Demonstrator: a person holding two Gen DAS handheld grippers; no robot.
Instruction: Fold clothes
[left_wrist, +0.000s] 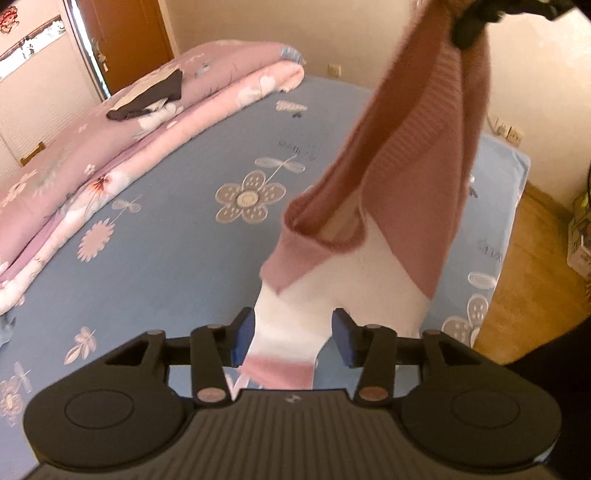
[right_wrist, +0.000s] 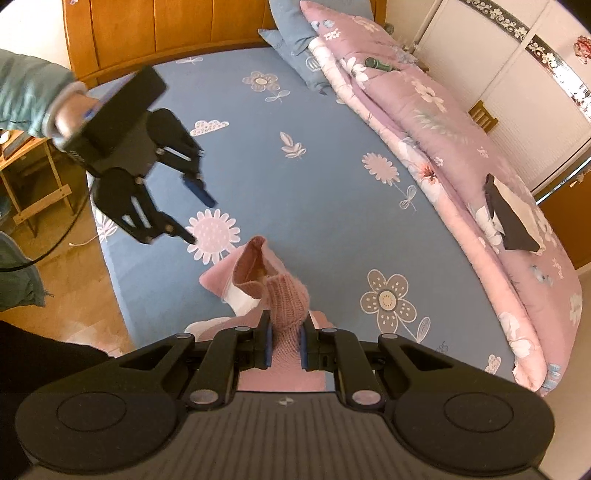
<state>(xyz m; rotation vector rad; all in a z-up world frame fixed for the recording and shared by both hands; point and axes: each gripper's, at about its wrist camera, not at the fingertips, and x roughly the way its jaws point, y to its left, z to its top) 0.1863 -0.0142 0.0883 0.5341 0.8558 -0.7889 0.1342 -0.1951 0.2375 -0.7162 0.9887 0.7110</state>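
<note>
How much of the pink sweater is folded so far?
Nothing looks folded yet. The right hand-held gripper is shut on the pink and white sweater, which hangs above the blue bed sheet. The left hand-held gripper is open, its jaws either side of the white part, not pinching it. Left to do: lay the sweater flat and make every fold.

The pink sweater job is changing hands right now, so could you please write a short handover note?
Right gripper: shut on the pink sweater, holding it up over the blue flowered bedsheet.
Left gripper: open, its fingers either side of the hanging white and pink lower part, not gripping.
Done: sweater lifted. No fold visible yet.
Left: grip the lower part, spread it flat on the sheet, fold.
</note>
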